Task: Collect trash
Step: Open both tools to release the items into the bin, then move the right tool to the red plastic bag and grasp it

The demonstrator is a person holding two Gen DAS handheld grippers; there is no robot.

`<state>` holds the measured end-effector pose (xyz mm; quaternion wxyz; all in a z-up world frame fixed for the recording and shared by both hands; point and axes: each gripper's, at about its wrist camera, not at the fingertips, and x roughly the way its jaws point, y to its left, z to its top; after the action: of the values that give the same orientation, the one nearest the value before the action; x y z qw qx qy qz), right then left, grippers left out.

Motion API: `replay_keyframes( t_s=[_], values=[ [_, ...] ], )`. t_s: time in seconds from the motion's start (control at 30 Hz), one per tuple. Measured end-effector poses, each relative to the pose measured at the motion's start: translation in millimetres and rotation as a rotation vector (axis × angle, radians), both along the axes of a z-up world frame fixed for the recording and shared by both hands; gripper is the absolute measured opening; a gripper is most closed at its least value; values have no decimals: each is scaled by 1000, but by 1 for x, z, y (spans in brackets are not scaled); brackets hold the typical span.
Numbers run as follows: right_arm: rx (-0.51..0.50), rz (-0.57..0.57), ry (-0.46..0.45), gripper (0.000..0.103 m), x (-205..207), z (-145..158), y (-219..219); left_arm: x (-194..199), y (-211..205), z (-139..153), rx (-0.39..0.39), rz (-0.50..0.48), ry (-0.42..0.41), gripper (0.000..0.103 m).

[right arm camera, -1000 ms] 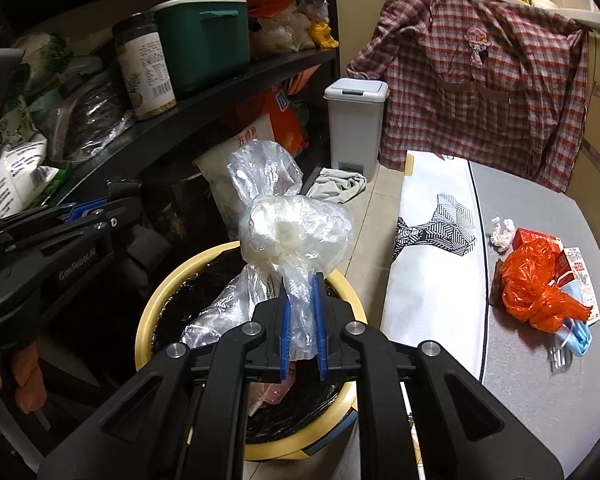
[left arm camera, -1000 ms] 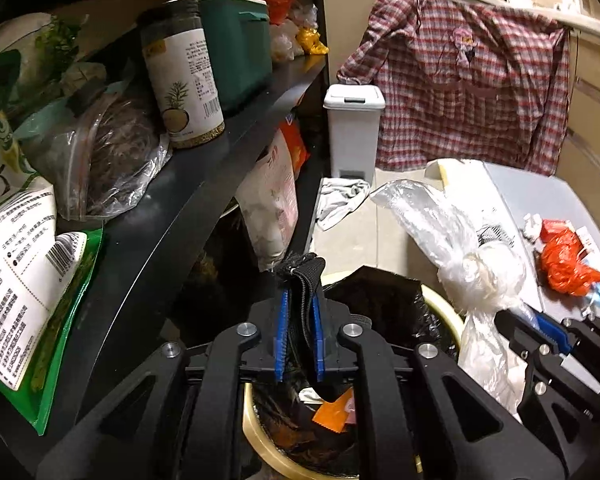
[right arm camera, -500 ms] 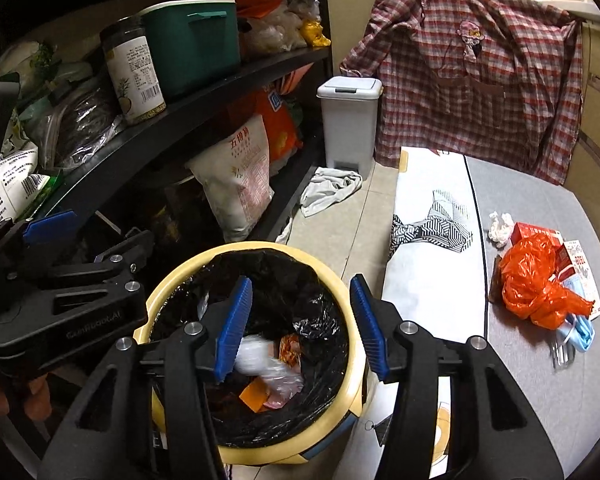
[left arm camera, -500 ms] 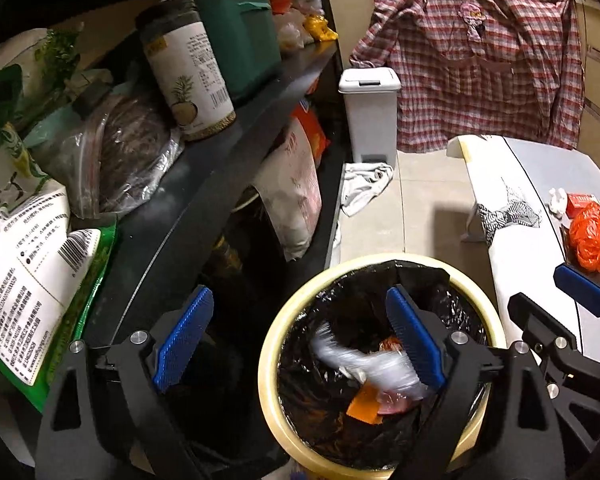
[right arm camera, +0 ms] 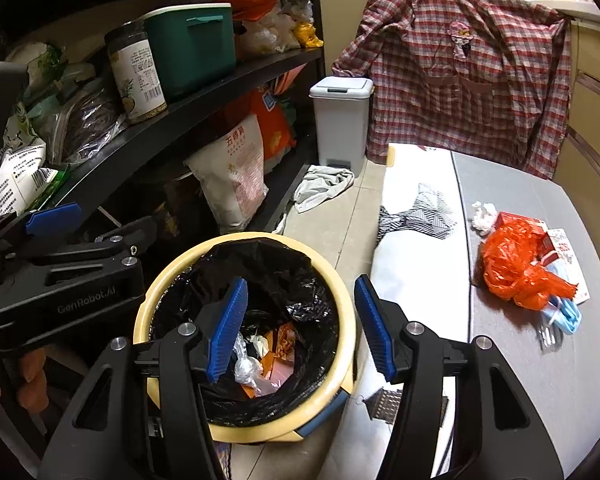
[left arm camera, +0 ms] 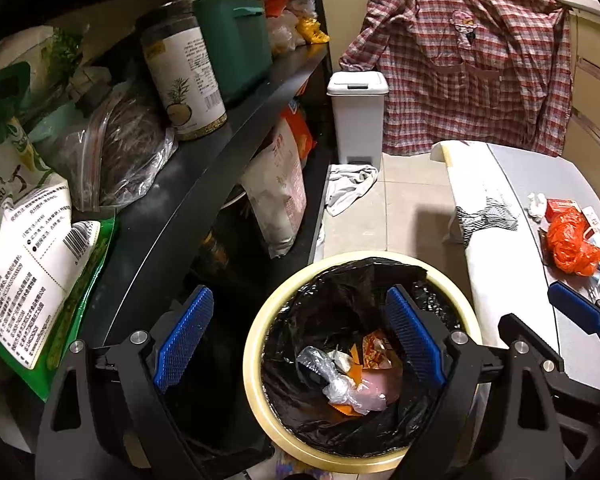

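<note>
Clear bag now down in bin — both claws wide, empty.

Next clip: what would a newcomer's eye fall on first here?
The yellow-rimmed trash bin with its black liner, on the floor right below both open grippers, left gripper and right gripper, with a clear plastic bag lying among wrappers at its bottom. Next, the bright orange plastic bag in a small litter heap on the grey table to the right.
</note>
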<state>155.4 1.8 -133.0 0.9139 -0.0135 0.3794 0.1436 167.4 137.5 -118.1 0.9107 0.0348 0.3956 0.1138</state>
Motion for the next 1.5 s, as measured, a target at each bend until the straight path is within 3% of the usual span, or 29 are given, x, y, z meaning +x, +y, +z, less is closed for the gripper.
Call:
replay_keyframes(
  t_s=[0.67,1.2,1.5],
  values=[
    [-8,-103,-58,58,-38,31,-66,-16,-65,16,-9,-103,-67,87],
    [-46,-305,-52,58,-39,25,-179,4,-169,1,28,-274,-57,87],
    [-7,-451,-63,59,-18,14,-268,13,-195,-3,12,-300,-81,87]
  ],
)
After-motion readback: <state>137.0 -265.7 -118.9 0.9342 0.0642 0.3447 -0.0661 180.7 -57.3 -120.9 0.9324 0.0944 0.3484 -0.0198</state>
